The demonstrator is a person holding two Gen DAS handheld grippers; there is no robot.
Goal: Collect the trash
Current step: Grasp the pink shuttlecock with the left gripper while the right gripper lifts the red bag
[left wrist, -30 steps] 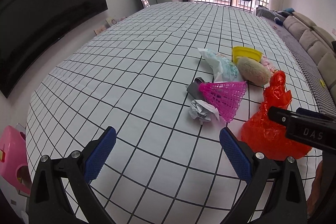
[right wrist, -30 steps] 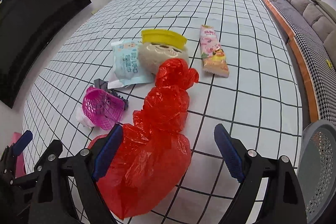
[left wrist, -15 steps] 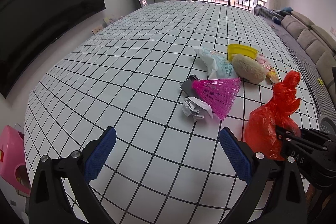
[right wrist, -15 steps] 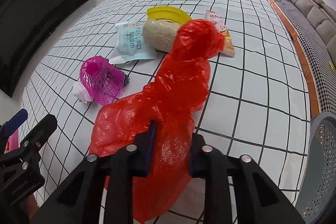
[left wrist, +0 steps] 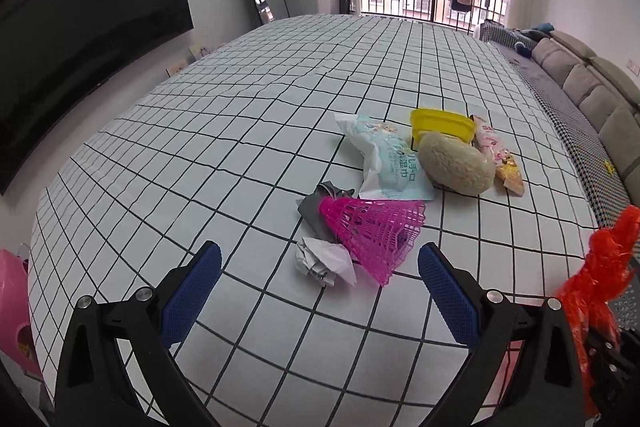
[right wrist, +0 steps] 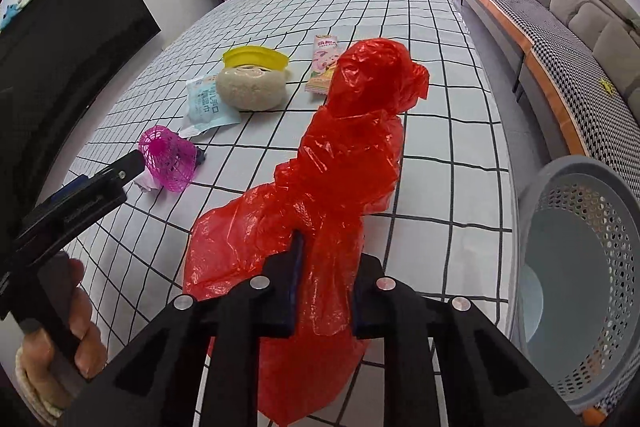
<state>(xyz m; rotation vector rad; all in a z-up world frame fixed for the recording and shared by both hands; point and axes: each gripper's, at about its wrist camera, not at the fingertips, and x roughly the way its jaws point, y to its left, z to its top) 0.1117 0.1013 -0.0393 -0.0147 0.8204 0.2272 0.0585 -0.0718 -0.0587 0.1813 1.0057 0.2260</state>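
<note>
The red plastic bag is pinched between the fingers of the right tool, bunched and standing up from the grid-patterned cloth of the bench; its lower folds spread on the cloth. That tool's jaws have just closed most of the way, and they are clenched on the bag. Just right of it stands a grey perforated basket.

Farther off lie the other bits: a pink mesh cone over a crumpled white paper and a grey scrap, then a pale blue wipes packet printed with Chinese characters, which touches a beige plush in front of a yellow bowl. A pink snack wrapper lies beside the plush; its print is too small to read.

The left tool hangs above the cloth, spread wide and holding nothing, with the crumpled paper just ahead between its blue pads. A hand grips its handle.
</note>
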